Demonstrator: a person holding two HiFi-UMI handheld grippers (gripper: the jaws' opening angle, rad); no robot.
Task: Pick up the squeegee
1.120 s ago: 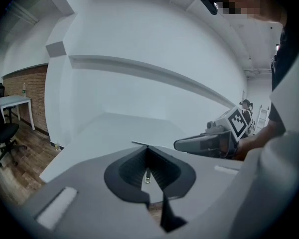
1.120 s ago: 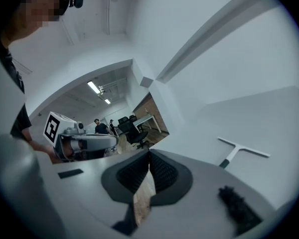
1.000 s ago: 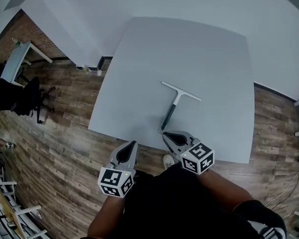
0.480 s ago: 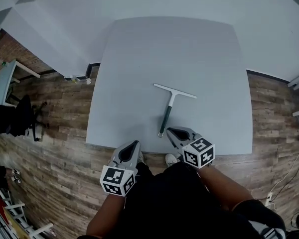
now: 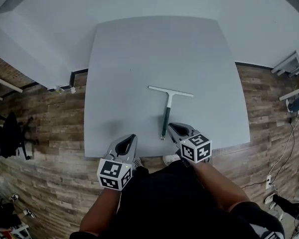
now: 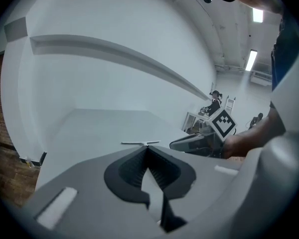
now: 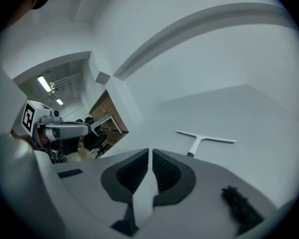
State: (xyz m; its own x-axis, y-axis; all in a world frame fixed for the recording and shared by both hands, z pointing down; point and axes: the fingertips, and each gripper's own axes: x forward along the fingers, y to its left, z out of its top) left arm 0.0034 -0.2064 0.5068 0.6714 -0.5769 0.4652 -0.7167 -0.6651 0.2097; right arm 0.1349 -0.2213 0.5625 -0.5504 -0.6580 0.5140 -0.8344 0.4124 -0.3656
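Observation:
The squeegee (image 5: 167,102) lies flat on the grey table (image 5: 119,68), its white blade away from me and its dark handle pointing at the near edge. It also shows small in the left gripper view as the squeegee (image 6: 139,144), and ahead of the jaws in the right gripper view as the squeegee (image 7: 205,139). My right gripper (image 5: 172,127) hovers just right of the handle's near end, shut and empty. My left gripper (image 5: 131,138) hangs over the table's near edge, left of the handle, jaws together with nothing in them.
The table stands against a white wall (image 5: 50,29) on a wood floor (image 5: 45,128). White shoes (image 5: 169,159) show below the near edge. Desk corners sit at the far left (image 5: 0,86) and far right (image 5: 289,66), with cables (image 5: 284,158) on the floor at right.
Both grippers have come forward and down toward the table's near edge. The right gripper's tip now sits beside the squeegee handle's end. The squeegee has not moved on the table.

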